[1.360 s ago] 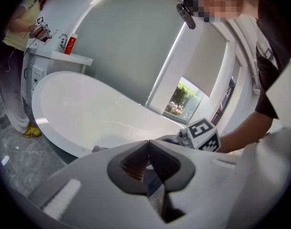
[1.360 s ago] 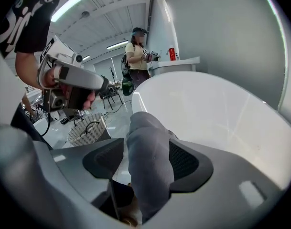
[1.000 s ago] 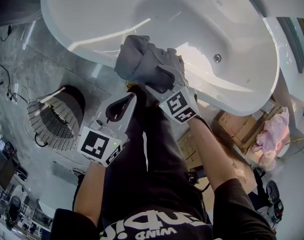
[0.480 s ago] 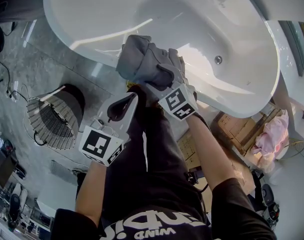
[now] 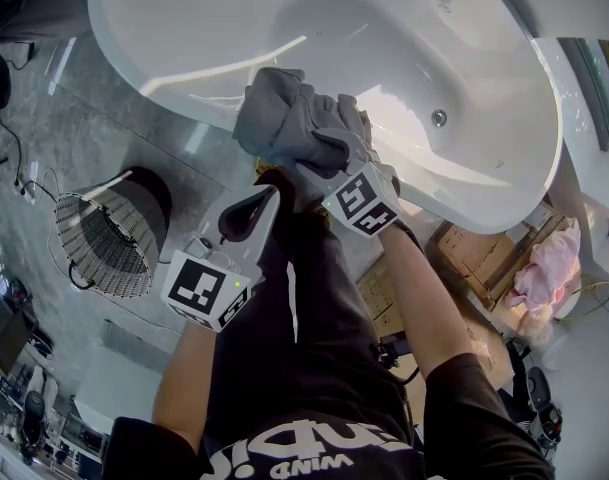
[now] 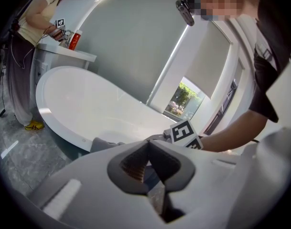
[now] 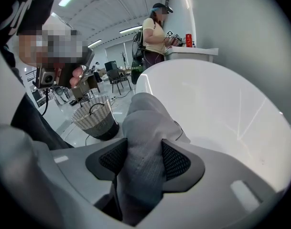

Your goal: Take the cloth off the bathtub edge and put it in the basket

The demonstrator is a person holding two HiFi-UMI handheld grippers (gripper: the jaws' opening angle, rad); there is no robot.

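A grey cloth (image 5: 294, 123) lies bunched over the near rim of the white bathtub (image 5: 184, 93). My right gripper (image 5: 322, 164) reaches into it from below. In the right gripper view the cloth (image 7: 145, 123) fills the gap of the right gripper (image 7: 144, 159); its jaws have just been closing and both pads press on the fabric. My left gripper (image 5: 259, 190) hangs just left of and below the cloth, shut and empty. In the left gripper view the left gripper (image 6: 146, 159) points toward the cloth (image 6: 104, 143). The wicker basket (image 5: 109, 233) stands on the floor to the left.
The basket (image 7: 93, 116) has a dark base and a handle. A cardboard box (image 5: 474, 253) and a pink cloth (image 5: 549, 263) lie right of the tub. Another person (image 7: 155, 37) stands at a counter behind the tub's far end. My legs are below the grippers.
The right gripper's marker cube has rolled slightly and shifted a little to the right at the cloth. The left gripper and the basket have stayed put.
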